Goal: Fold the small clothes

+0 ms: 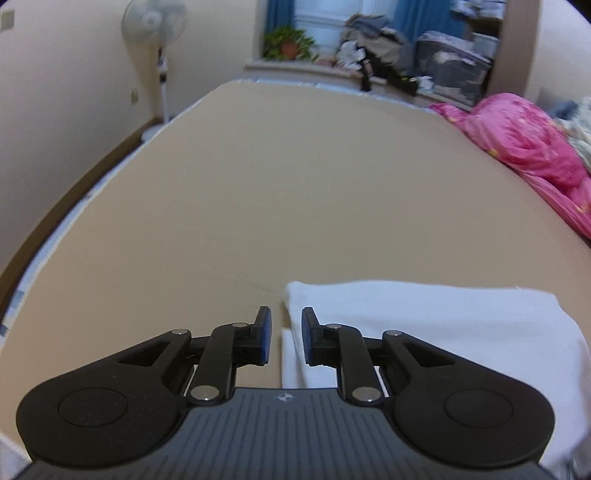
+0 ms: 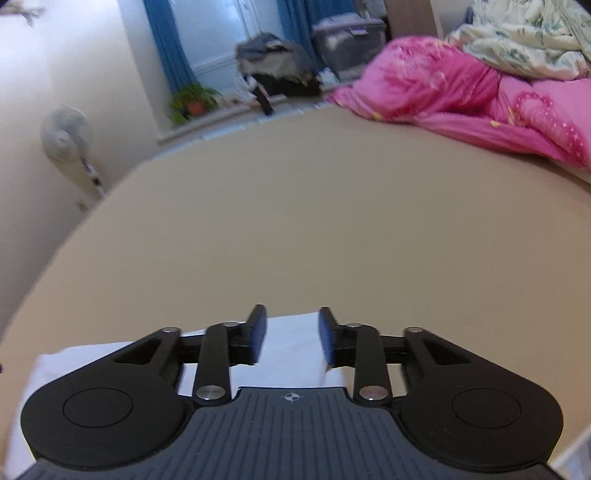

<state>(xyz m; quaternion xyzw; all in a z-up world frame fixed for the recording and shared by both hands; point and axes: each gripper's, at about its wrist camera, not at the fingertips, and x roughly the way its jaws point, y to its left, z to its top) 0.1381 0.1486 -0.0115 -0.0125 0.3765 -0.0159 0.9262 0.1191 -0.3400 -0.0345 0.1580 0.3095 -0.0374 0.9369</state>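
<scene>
1 pink quilt, fan, plant

The white cloth runs under the left gripper body and off the frame's right and bottom edges, so its full shape can't be seen. Same on the other side: the right gripper covers most of it. Far ahead, the clothes pile and fan are just blur. The pink quilt is cut off to the right.

Black tool with blue pads, silver rivets.
</scene>
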